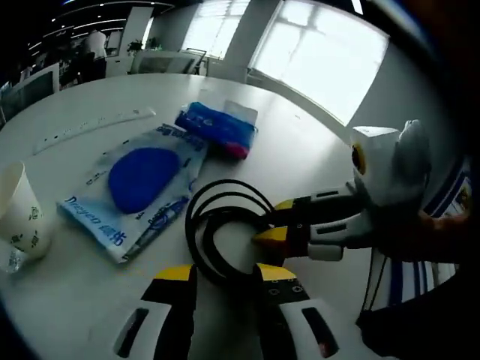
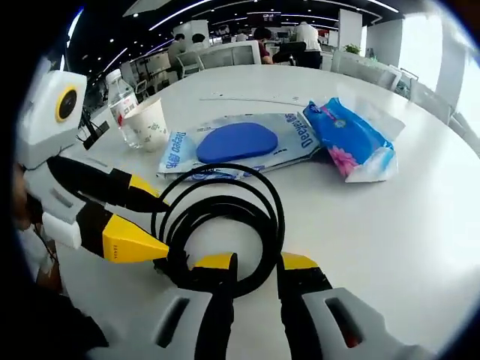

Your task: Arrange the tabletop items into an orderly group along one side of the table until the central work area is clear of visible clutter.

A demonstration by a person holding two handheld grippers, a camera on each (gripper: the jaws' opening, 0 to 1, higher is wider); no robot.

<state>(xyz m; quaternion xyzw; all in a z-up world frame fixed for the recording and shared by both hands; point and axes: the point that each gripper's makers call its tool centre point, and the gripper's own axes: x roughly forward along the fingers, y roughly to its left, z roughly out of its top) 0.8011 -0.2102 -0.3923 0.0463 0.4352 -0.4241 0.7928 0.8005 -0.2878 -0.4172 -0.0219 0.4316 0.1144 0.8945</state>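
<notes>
A coil of black cable (image 2: 225, 217) lay on the white table (image 2: 390, 232), with both grippers at it from opposite sides. The left gripper (image 2: 161, 225) had its yellow-tipped jaws spread around the coil's edge, one above and one below, not visibly clamped. The right gripper (image 2: 256, 264) also stood with its jaws apart, the near loop of cable just ahead of the tips. Beyond the coil lay a clear packet with a blue pad inside (image 2: 234, 142), a blue tissue pack (image 2: 349, 139) touching its end, a paper cup (image 2: 148, 124) and a water bottle (image 2: 120, 97) beside it, and a long clear ruler (image 1: 94, 127) farther off. Judging by this spread, the tidying had barely begun: nothing looked grouped along an edge yet, and the cable was probably the piece in hand.
</notes>
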